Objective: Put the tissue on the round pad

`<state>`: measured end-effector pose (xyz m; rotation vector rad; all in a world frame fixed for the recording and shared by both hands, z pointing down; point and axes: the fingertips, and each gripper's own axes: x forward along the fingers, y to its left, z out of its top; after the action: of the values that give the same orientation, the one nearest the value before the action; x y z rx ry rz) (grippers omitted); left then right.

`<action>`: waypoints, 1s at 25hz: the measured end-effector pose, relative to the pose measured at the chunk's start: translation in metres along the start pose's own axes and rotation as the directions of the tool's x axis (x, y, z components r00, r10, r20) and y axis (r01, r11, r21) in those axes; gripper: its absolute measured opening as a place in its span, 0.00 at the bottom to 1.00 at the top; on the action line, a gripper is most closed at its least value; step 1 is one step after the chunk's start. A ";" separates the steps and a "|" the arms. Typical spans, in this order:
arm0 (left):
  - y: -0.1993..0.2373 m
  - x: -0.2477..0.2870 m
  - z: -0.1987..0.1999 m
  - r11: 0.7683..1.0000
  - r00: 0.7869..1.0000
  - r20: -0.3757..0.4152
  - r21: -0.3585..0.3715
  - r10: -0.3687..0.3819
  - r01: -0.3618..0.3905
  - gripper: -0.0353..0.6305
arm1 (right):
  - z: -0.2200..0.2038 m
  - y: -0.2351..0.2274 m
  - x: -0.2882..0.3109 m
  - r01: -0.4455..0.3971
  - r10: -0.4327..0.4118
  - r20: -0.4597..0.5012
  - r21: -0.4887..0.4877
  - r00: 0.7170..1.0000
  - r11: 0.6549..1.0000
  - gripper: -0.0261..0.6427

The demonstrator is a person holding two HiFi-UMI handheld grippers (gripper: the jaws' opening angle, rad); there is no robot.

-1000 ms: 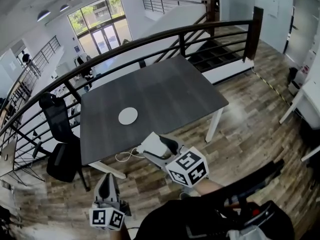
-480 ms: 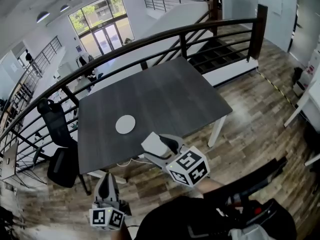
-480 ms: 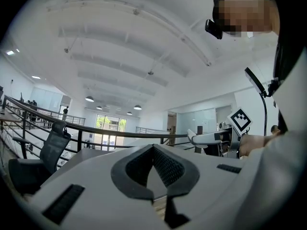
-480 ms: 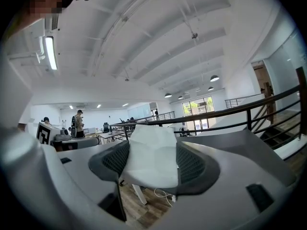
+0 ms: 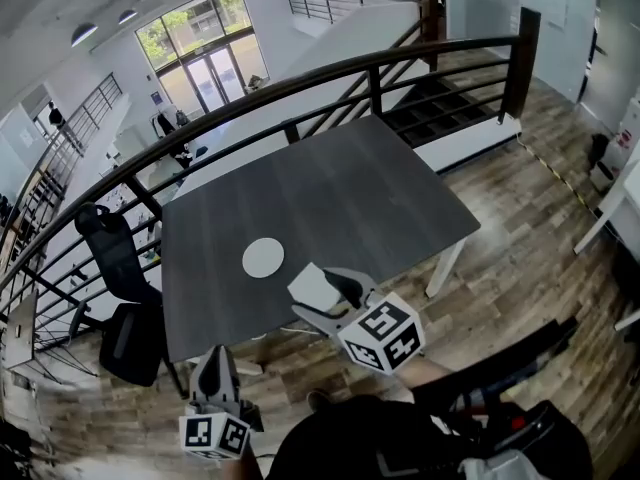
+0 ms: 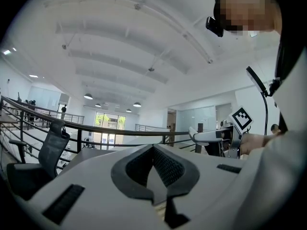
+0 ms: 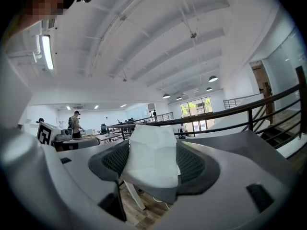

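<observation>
R gripper clamps tissue, just short of round pad, which only head view shows. My L gripper: jaws together, empty.

The left gripper and right gripper were pale grey with dark ribbed pads, each bearing a white cube with black square markers. The person's clothing at lower centre was dark.

dark grey table; white round pad lies on it
</observation>
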<state>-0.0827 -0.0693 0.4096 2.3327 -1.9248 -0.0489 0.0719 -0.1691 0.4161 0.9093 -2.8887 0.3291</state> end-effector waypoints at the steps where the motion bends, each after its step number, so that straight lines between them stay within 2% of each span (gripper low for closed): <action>1: 0.006 0.005 0.002 1.000 1.000 -0.004 0.005 -0.006 0.006 0.06 | 0.001 -0.001 0.006 0.008 -0.008 0.001 0.000 1.000 1.000 0.50; 6: 0.042 0.029 0.007 0.999 0.999 -0.018 0.010 -0.036 0.036 0.06 | 0.009 0.000 0.037 0.043 -0.043 0.015 0.005 0.999 0.999 0.50; 13: 0.084 0.055 0.012 0.992 0.992 -0.014 -0.016 -0.124 0.124 0.06 | 0.011 -0.002 0.080 0.118 -0.117 -0.016 0.019 0.993 0.993 0.50; 20: 0.140 0.065 0.007 0.981 0.981 -0.022 -0.041 -0.191 0.190 0.06 | 0.012 0.015 0.127 0.171 -0.171 -0.030 0.022 0.985 0.985 0.50; 25: 0.158 0.070 0.004 0.975 0.976 -0.021 -0.062 -0.217 0.215 0.06 | 0.009 0.016 0.149 0.190 -0.188 -0.057 0.023 0.980 0.982 0.50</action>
<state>-0.2243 -0.1676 0.4271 2.4784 -1.6267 -0.0913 -0.0590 -0.2406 0.4275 1.1506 -2.7272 0.3724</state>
